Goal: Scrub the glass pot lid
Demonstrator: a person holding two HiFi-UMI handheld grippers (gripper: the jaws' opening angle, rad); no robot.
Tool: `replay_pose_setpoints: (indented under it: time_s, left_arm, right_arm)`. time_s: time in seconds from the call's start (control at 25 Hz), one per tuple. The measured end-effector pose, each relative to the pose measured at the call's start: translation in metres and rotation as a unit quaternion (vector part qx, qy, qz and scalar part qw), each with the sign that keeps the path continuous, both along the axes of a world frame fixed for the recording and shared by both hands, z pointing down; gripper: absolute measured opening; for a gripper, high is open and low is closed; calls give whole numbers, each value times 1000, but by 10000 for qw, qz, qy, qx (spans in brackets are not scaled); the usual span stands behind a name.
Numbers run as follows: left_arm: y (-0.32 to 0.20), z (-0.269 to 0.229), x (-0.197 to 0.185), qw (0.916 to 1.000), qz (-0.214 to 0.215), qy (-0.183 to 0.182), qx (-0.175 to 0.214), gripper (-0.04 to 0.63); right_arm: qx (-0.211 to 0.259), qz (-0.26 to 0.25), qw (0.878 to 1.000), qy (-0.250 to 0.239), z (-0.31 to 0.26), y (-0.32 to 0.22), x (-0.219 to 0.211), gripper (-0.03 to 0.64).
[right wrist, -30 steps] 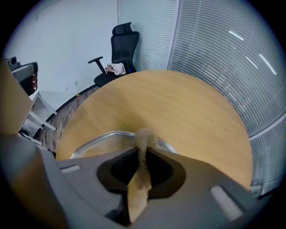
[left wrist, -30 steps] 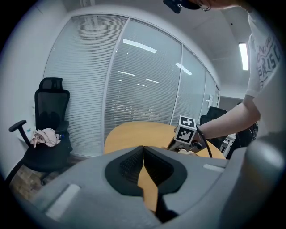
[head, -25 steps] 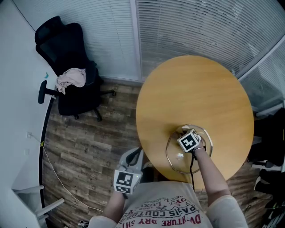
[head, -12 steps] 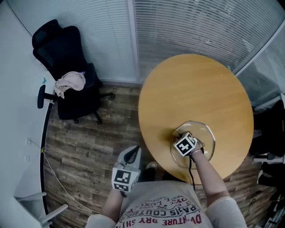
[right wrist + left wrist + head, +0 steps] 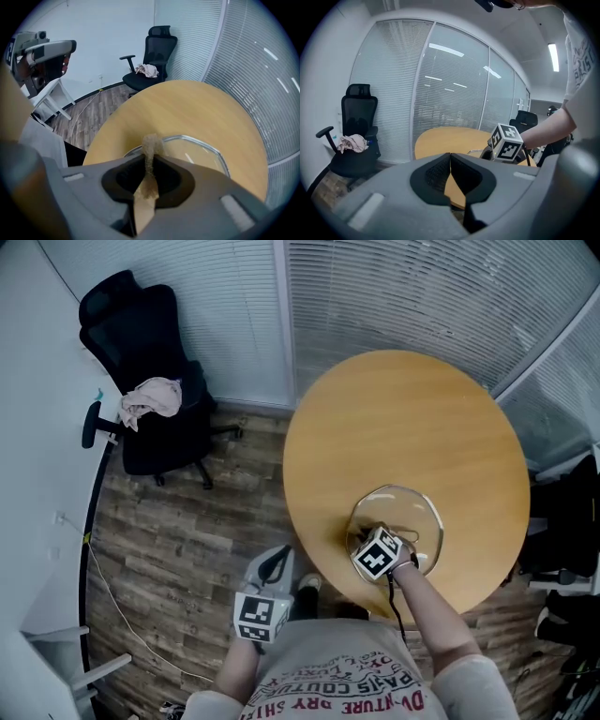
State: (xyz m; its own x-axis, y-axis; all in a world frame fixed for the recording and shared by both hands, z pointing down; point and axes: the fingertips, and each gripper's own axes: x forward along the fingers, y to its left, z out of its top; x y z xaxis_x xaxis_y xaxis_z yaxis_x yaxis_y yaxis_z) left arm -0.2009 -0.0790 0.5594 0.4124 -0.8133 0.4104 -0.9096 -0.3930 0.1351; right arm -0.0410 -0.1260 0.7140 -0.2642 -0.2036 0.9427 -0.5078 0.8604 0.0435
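Glass pot lid (image 5: 410, 512) rests near the worktop's (image 5: 403, 418) front edge. Right tongs (image 5: 150, 159) pinch a brown scrub pad (image 5: 151, 142) at its near rim; left tongs (image 5: 450, 161) hang closed, empty, off the worktop. Scrubbing appears in hand; the next stroke likely needs pressure across the glass.

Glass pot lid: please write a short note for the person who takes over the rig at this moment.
Left hand-held gripper: shut, empty, held beside the table, touching nothing.
Right hand-held gripper: shut on a scrub pad, at the near rim of the glass lid.
The lid lies flat on the round table, on the person's side.
Done: pad is in the grip, at the lid.
Left: scrub the glass; how clean it is cannot be judged.
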Motion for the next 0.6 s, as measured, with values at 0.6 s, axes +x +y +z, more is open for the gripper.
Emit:
replay_pose_setpoints:
  time_s: [0.6]
  left_arm:
    - [61, -23, 51, 9986, -475, 27, 248, 8]
  right_arm:
    - [-90, -1362, 9903, -272, -1, 75, 25, 57]
